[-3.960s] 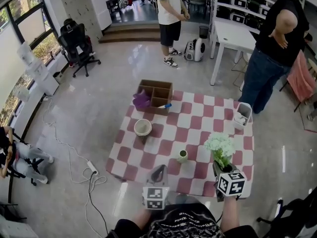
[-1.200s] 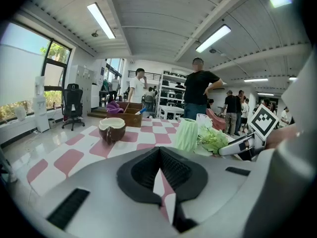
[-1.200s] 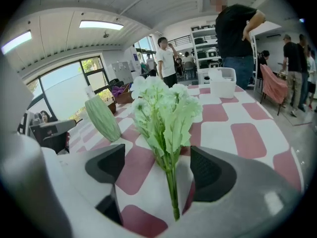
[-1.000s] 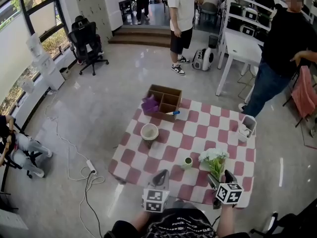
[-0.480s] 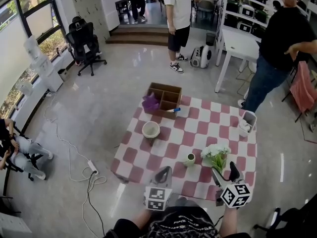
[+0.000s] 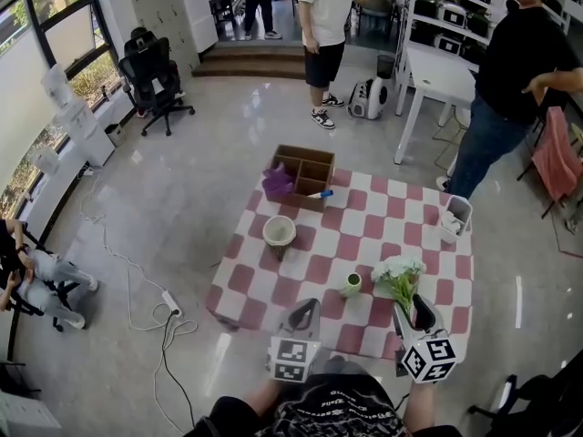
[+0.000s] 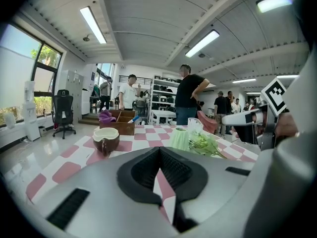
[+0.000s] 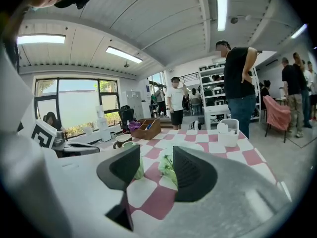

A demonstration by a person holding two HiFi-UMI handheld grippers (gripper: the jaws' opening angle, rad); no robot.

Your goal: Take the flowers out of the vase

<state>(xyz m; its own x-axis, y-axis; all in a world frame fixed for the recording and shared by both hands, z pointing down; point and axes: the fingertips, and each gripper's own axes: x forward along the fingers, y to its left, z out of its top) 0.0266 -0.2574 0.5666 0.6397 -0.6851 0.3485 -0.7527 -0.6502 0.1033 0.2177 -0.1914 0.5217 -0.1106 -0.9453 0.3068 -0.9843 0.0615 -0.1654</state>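
A bunch of white flowers (image 6: 399,271) with green stems lies on the red-and-white checked table (image 6: 310,267), just right of the small green vase (image 6: 352,285). The vase stands upright and empty. My right gripper (image 6: 414,313) hovers just behind the stem ends. Its jaws have just been closing, but a gap still shows with nothing between them. In the right gripper view the flowers (image 8: 167,164) and vase (image 8: 139,167) lie beyond the jaws. My left gripper (image 6: 305,311) hangs over the table's near edge, its pads (image 7: 171,170) meeting with nothing held.
A brown bowl (image 6: 279,231) sits at the table's left. At the far edge a wooden divided box (image 6: 305,173) holds a purple cloth (image 6: 277,182). A white basket (image 6: 453,217) stands at the right edge. Two people (image 6: 321,25) (image 6: 510,89) stand beyond the table.
My right gripper has lifted off the table, away from the flower stems, and its jaws stand narrower. The flowers stay lying where they were. The left gripper has barely moved.
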